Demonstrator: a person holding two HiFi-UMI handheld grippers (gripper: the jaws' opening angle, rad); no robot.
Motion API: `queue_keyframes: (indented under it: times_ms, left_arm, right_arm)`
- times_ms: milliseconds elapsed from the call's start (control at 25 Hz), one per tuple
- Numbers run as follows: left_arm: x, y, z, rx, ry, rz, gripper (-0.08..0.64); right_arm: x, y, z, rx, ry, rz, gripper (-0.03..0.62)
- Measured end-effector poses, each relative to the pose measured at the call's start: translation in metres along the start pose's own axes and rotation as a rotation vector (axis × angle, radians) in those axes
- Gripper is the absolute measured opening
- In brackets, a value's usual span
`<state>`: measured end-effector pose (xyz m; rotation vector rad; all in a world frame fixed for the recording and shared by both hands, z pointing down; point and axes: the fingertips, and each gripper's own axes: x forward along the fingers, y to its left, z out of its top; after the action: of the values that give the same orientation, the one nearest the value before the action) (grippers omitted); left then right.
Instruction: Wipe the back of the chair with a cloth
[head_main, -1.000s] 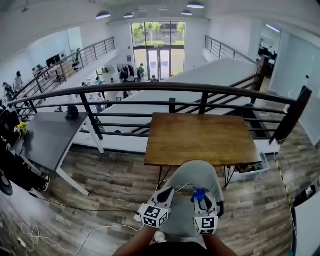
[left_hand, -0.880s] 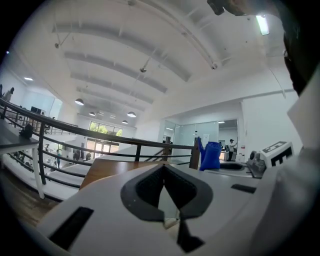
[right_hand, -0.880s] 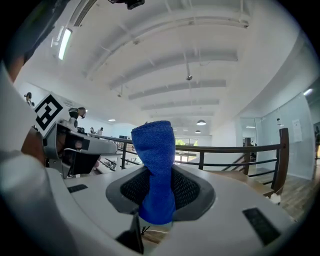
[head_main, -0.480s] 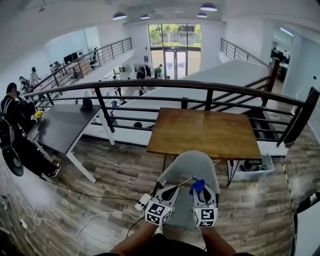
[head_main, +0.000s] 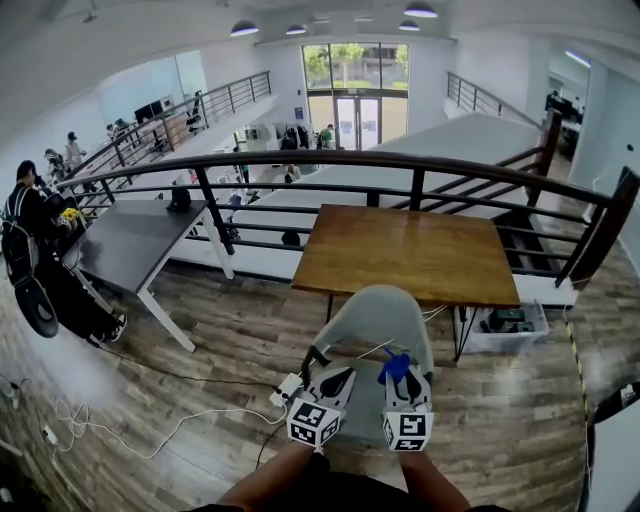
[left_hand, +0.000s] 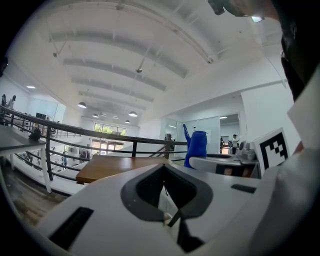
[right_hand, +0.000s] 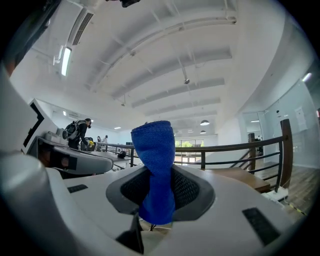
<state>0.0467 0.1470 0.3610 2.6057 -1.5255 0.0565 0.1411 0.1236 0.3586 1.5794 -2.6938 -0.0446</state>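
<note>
While both forearms (head_main: 272, 482) reach side by side over the chair (head_main: 372, 312), the right gripper (head_main: 402, 378) pinches the blue cloth (head_main: 393, 366) and the left gripper (head_main: 337, 380) is closed on nothing.

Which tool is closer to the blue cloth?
Right. The right tool is shut on the blue cloth, which sticks out of its jaws. The left tool is beside it, on the cloth's left, not touching it. Both are over the grey chair.
</note>
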Motion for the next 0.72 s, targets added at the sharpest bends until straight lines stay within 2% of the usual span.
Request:
queue_keyframes:
  times_ms: [720]
  left_arm:
    - [-0.014,0.001,0.005,0.015,0.002,0.025,0.005]
  right_arm:
    - [-0.01,0.012,-0.003,0.001,0.017,0.039,0.117]
